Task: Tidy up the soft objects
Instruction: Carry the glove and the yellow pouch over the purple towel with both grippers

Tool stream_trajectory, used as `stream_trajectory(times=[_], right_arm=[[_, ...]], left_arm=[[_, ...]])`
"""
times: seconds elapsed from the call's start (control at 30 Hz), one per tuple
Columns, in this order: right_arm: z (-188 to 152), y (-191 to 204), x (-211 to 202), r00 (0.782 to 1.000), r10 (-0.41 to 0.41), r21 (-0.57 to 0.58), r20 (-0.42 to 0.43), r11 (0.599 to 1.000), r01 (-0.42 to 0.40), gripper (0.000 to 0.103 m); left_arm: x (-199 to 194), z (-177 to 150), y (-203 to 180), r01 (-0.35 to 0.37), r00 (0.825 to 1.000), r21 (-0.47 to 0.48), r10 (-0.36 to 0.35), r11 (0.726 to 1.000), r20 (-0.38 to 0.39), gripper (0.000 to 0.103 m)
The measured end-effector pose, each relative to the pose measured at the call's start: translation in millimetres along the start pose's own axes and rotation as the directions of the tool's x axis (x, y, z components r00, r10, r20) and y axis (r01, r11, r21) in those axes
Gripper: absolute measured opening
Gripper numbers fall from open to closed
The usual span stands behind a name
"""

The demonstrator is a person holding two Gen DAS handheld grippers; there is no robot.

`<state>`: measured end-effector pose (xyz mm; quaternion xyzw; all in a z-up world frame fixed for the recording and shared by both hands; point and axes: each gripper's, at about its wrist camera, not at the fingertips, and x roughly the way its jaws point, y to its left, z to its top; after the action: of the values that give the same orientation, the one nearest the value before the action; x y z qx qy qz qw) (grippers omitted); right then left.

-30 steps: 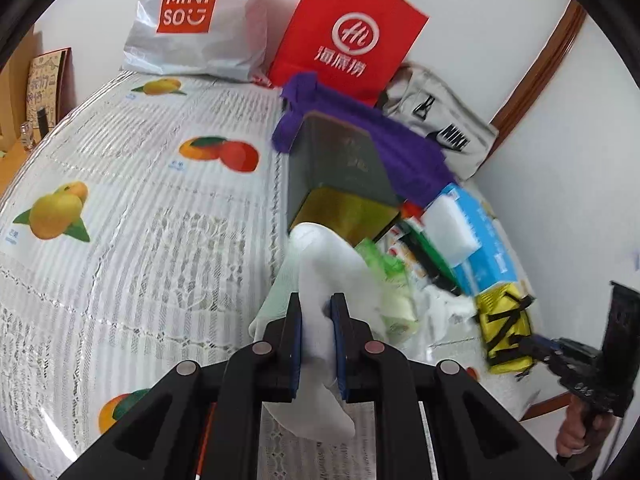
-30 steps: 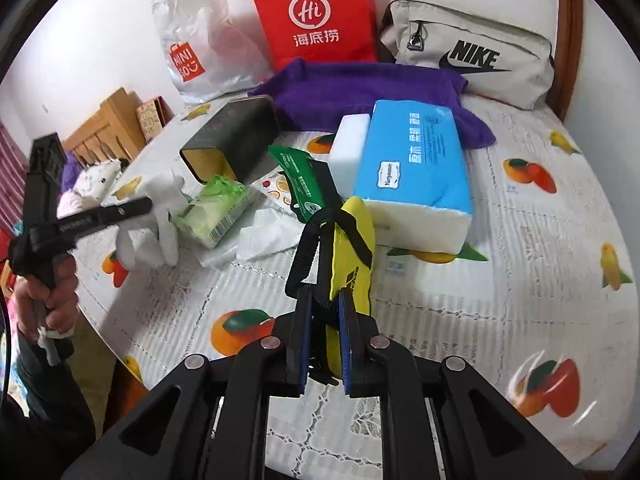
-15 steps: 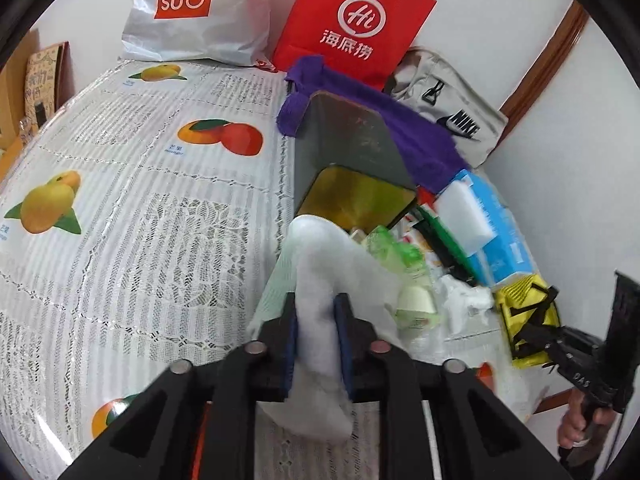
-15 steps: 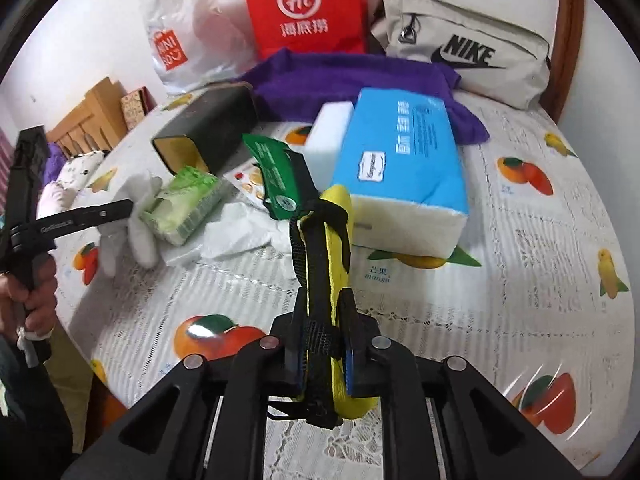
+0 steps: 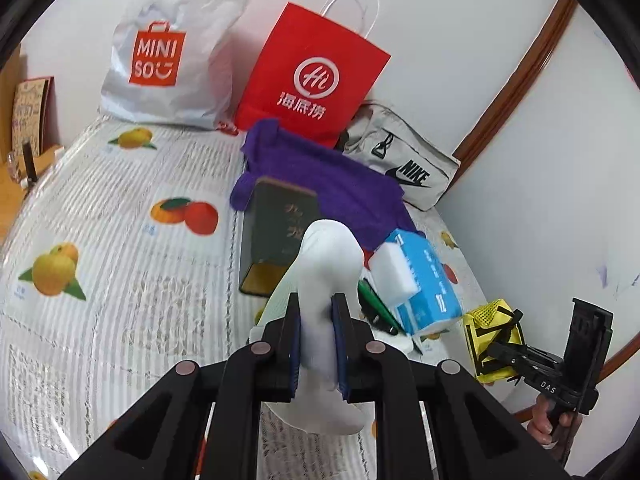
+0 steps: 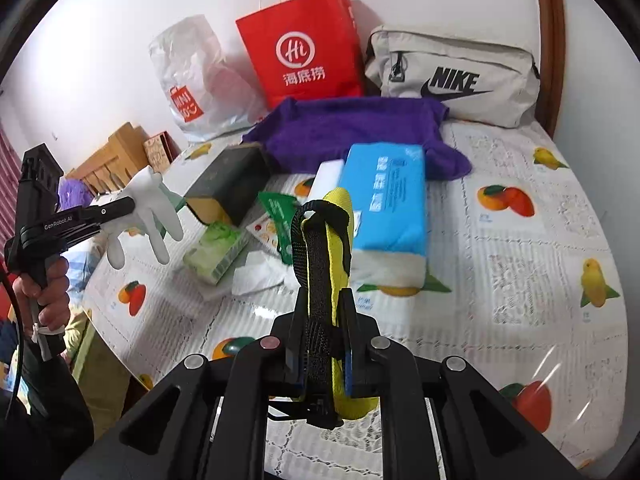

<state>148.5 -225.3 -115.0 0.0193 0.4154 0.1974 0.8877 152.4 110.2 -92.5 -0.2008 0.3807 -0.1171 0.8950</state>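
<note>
**Both grippers lifted clear of the table, each clamped on a soft thing**

The left gripper (image 5: 316,344) is closed tight on a white rubbery glove (image 5: 326,280): the glove's body is squeezed between the two pads, bulging above the fingertips and hanging below them. In the right wrist view the glove's fingers (image 6: 154,220) dangle free in the air, left of the dark green rectangular box (image 6: 228,184) lying on its side, and do not touch the fruit-printed tablecloth (image 6: 540,260).

The right gripper (image 6: 322,340) is pinched shut on a yellow mesh pouch with black webbing straps (image 6: 326,248). The pouch stands upright between the pads, its top rising well above the fingertips and its lower end hanging below them, in front of the blue plastic-wrapped tissue pack (image 6: 386,204).

That tissue pack lies right of the green box, with a white sponge block (image 6: 328,176) touching its left side. A purple towel (image 6: 352,132) is spread behind the box, and a small green wet-wipe packet (image 6: 216,252) and a crumpled white tissue (image 6: 256,272) lie in front of it
</note>
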Motion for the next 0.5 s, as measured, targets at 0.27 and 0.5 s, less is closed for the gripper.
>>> stream_trajectory(times=[0.27,0.5], right_arm=[[27.4,-7.1,-2.0,0.999,-0.007,-0.032,0.032,0.999,0.008,0.013],[60.0,-14.7,8.4,0.999,-0.017,-0.041,0.049,0.999,0.019,0.013]], left_arm=[[1.5,24.1,-15.4,-0.051,0.999,0.045,0.05,0.998,0.016,0.014],[15.2,53.6,-18.7,-0.101,0.995,0.056,0.1,0.993,0.03,0.014]])
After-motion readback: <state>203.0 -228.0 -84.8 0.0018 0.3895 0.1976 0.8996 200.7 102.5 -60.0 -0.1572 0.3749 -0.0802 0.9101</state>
